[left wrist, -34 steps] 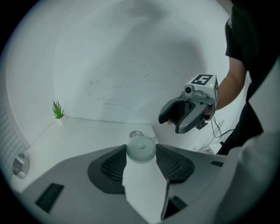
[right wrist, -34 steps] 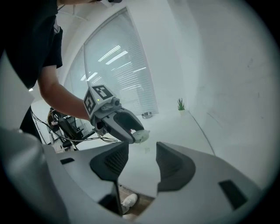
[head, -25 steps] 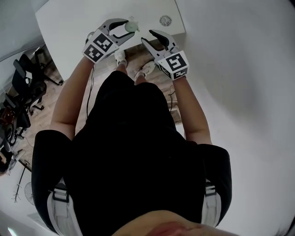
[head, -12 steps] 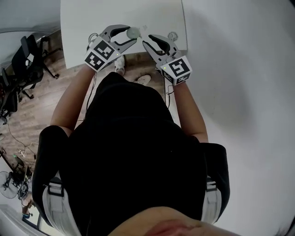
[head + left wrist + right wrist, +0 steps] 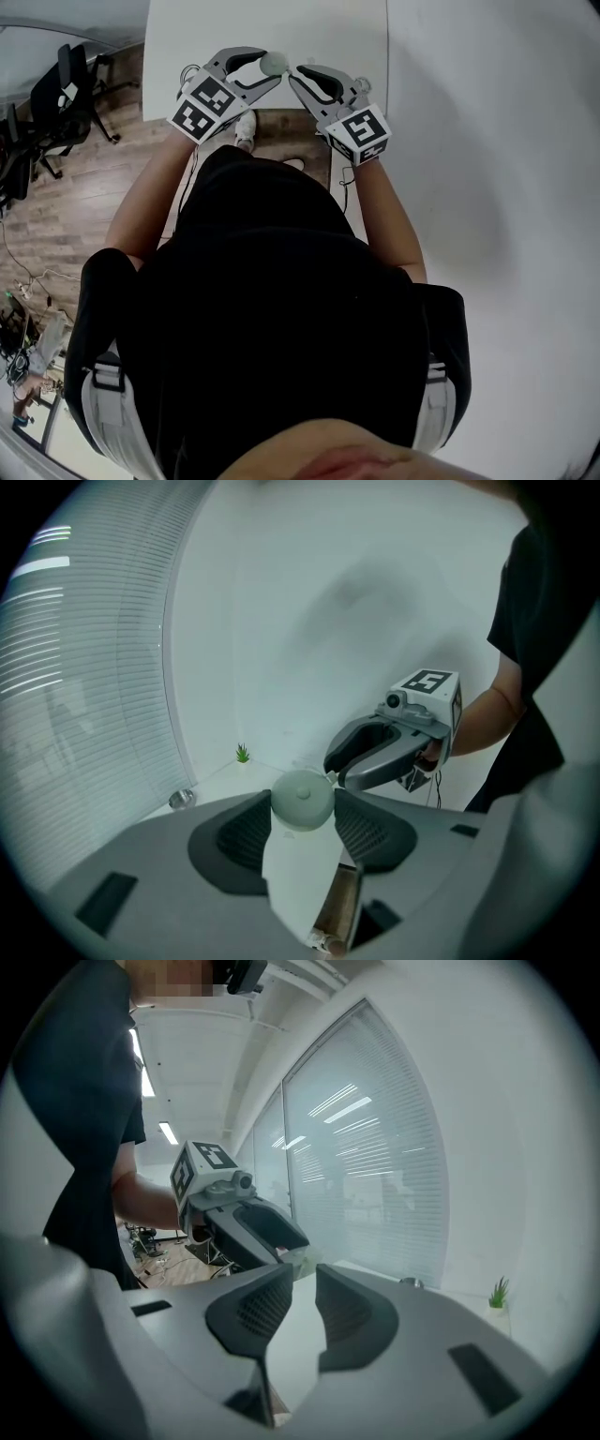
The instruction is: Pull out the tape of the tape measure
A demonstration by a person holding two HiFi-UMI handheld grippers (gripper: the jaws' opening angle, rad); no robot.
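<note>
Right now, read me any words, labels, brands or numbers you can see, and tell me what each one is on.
No readable text. The left tool and right tool carry only black-and-white square markers on their cubes; the pale green tape measure shows no print.

Pale mint-green tape measure (image 5: 302, 799), there. Left claw (image 5: 302, 825) and right claw (image 5: 305, 1283): grey shells, black ribbed pads (image 5: 246, 829). Marker cubes (image 5: 202, 105) show black-and-white squares. Tabletop (image 5: 281, 28) plain white, floor (image 5: 84, 187) brown wood planks, shirt (image 5: 262, 309) black, tiny far plant (image 5: 243, 753) green.
</note>
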